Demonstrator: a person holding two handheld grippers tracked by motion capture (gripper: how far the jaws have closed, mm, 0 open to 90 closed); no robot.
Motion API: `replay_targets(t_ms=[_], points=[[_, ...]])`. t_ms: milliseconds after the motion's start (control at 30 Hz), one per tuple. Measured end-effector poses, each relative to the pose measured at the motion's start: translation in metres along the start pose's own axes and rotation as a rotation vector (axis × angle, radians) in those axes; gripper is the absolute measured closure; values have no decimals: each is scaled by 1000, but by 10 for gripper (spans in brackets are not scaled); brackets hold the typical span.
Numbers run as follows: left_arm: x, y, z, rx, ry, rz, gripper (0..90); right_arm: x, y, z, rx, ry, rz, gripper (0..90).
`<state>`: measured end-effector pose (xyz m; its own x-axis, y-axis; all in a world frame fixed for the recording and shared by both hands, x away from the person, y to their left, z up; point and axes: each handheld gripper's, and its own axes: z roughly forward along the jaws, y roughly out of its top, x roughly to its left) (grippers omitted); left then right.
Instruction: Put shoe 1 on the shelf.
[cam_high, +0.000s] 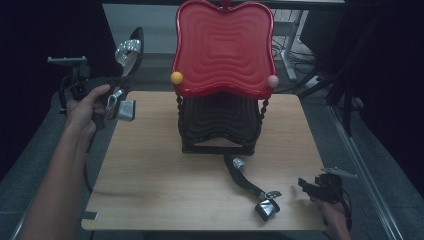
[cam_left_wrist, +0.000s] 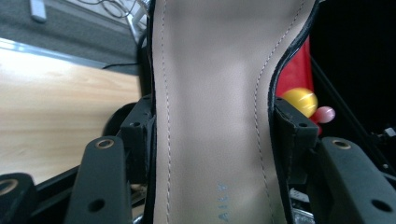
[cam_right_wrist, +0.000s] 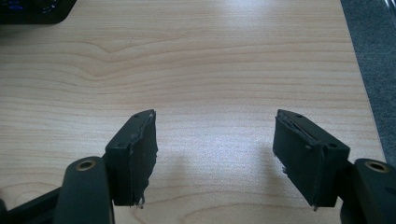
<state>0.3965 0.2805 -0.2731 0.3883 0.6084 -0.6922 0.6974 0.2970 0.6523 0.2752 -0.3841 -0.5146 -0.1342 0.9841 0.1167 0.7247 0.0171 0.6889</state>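
Looking down from the high view, the left hand (cam_high: 87, 107) holds the left gripper (cam_high: 117, 82) above the table's (cam_high: 160, 170) left far corner, and a black high-heeled shoe (cam_high: 131, 50) rises from its jaws, toe up and silver heel (cam_high: 127, 109) hanging beside the hand. A second shoe (cam_high: 250, 187) lies on the wood near the front edge, just left of the right gripper (cam_high: 310, 187), apart from it, behind a two-tier rack whose red tray (cam_high: 225, 45) sits above a black one (cam_high: 220, 120). In the left gripper view, both jaws are clamped against the sides of the shoe, whose beige insole (cam_left_wrist: 215, 102) runs up between them; a yellow ball (cam_left_wrist: 301, 100) and a pink ball (cam_left_wrist: 324, 113) show at right. In the right gripper view, the jaws stand spread wide over bare wood, grasping nothing.
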Motion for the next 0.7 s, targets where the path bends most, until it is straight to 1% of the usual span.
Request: replay_targets(t_ms=[33,67,100,133,200,233,300,333,367,400,433,467,500,533,567,600,633,667,700], points=[[-6,4,2,-4,-1,0,428,0,0,0,3,2,3,307],[-16,10,4,-8,-7,7,428,0,0,0,6,2,1,307],[-16,10,4,-8,-7,7,428,0,0,0,6,2,1,307],[-23,15,5,-10,-9,14,428,0,0,0,6,2,-1,308],[-32,21,7,-13,-10,21,429,0,0,1,3,3,1,308],[-43,28,11,-18,-12,25,428,0,0,1,5,5,4,308],[-53,35,15,-16,-8,33,428,1,0,1,6,7,4,308],[-53,35,15,-16,-8,33,428,1,0,1,6,7,4,308],[-64,41,20,-12,3,47,429,0,0,1,7,7,3,307],[-64,41,20,-12,3,47,428,0,0,1,7,7,3,307],[-71,44,26,-12,7,49,429,0,0,1,5,7,3,308],[-71,44,26,-12,7,49,428,0,0,1,5,7,3,308],[-78,47,33,-13,10,48,429,-1,0,1,8,7,4,307],[-78,47,33,-13,10,48,428,-1,0,1,8,7,4,307],[-85,49,41,-13,17,46,428,-1,0,1,9,8,5,308],[-85,49,41,-13,17,46,428,-1,0,1,9,8,5,308],[-93,50,48,-12,24,53,428,-1,0,1,10,9,8,308],[-93,50,48,-12,24,53,428,-1,0,1,10,9,8,308],[-97,51,53,-9,27,55,428,-1,0,1,9,9,4,307]])
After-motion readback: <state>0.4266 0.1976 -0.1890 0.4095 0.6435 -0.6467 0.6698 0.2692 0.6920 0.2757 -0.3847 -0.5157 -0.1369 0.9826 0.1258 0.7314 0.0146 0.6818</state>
